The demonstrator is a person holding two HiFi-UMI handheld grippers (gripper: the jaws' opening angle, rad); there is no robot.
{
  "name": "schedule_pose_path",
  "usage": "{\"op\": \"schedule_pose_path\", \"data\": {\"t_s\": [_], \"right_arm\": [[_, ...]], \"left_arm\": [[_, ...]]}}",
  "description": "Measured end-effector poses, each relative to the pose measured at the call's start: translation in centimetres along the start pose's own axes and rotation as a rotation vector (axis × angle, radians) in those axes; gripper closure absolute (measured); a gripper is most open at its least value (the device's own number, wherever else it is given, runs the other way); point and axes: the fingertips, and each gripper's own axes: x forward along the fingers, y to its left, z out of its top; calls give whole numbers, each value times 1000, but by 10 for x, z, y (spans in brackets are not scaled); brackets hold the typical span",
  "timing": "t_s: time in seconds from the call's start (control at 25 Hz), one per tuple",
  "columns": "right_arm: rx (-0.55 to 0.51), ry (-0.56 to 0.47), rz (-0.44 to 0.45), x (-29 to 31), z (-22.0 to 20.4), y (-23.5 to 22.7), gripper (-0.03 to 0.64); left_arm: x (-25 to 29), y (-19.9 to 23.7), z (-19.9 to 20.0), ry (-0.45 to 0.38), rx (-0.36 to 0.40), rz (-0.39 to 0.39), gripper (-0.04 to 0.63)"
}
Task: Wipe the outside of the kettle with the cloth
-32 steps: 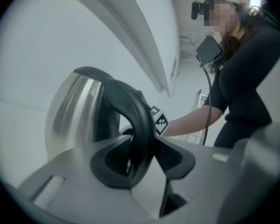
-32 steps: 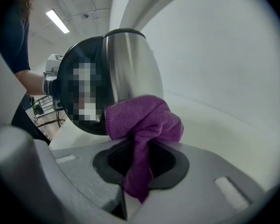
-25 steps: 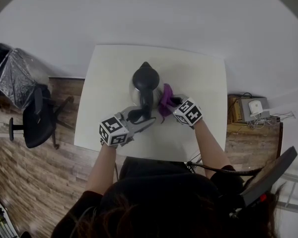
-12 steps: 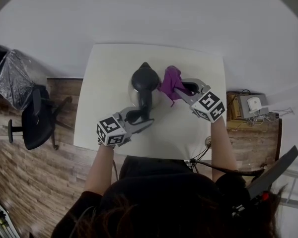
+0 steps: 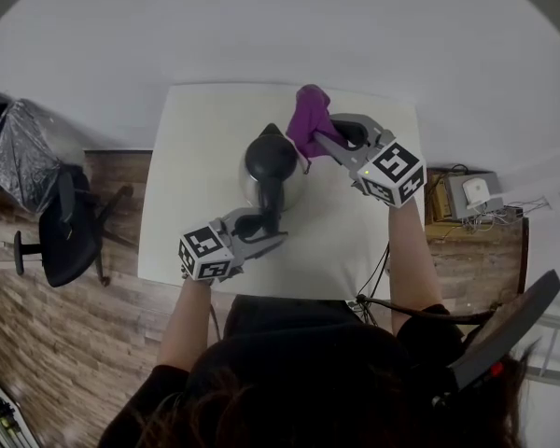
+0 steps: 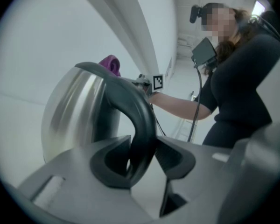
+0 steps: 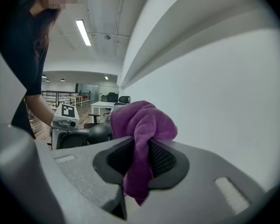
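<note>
Two tools in play, one per hand. Closest to me, my left tool (image 6: 142, 164) is clamped on the black handle (image 6: 141, 120) of the kettle (image 5: 269, 160), pads squeezing the loop from both sides low down. I reckon that grip is purely an anchor: a shiny steel body on a smooth white worktop (image 5: 196, 157) would skate or spin the moment you rub it, so one hand pins it while the other does the work. The kettle itself stands upright around the middle of the worktop, handle pointing back at me, which is why the left hand gets it so easily. Further out, my right tool (image 7: 140, 160) is shut on the purple cloth (image 7: 141, 120), pinched through the middle so a fat bunch puffs out past the tips and a tail hangs underneath. That bunch is the bit meant to meet the metal, so my guess is the hard jaws stay off the finish. Right now the cloth is up high at the far right of the kettle, about level with the lid; I honestly can't tell if it's touching or just beside it. Looks to me like I'm mid-wipe, working the far side, with the near side and spout yet to do. Beyond that it's just the back edge of the worktop and a plain wall (image 5: 355, 26).
</note>
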Motion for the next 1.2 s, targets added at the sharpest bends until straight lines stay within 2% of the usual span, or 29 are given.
{"op": "schedule_pose_path", "data": {"t_s": [0.16, 0.32, 0.88, 1.2], "right_arm": [[22, 39, 89, 26, -17, 10, 537], [50, 108, 138, 44, -47, 14, 537], [138, 352, 101, 56, -169, 22, 538], [109, 464, 98, 56, -204, 37, 538]], "left_arm": [[1, -2, 0, -3, 0, 1, 431], [2, -3, 0, -9, 0, 5, 431], [2, -4, -1, -23, -19, 1, 428], [2, -4, 0, -32, -40, 0, 426]]}}
